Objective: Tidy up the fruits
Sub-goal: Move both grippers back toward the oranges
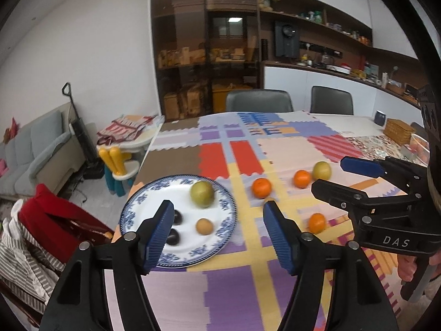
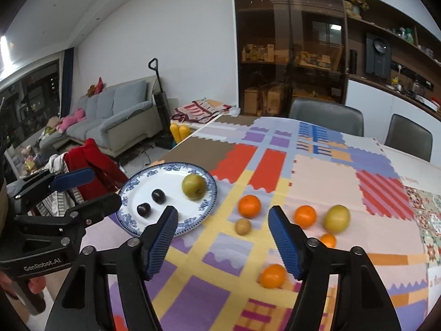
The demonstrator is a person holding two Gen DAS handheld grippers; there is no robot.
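- While both claws are hanging above the patchwork tablecloth (image 2: pixel 319 182), the fruit is lying in two groups: some on the blue-rimmed plate (image 2: pixel 129 184) to the left, the rest loose on the cloth to the right.
- The left gripper (image 1: pixel 219 209) is standing wide open and carrying nothing; it is hovering over the plate's near right edge.
- The right gripper (image 2: pixel 223 213) is also gaping wide and empty, pointing at the gap between plate and loose fruit.
- A yellow-green fruit (image 2: pixel 194 186) and two dark plums (image 2: pixel 158 195) are sitting on the plate.
- Four oranges are lying on the cloth, with a second yellow-green fruit (image 2: pixel 336 218) touching or just beside one of them.
- A small brown fruit (image 2: pixel 243 226) is showing off the plate in the right view but over the plate in the left one; I cannot tell which holds.
- The nearest orange (image 2: pixel 272 275) is lying low and right of the right claw's centre, just beside its right finger; being round, it is offering no long axis to match.
- The right hand is probably the nearer one for the loose fruit, the left for the plate.
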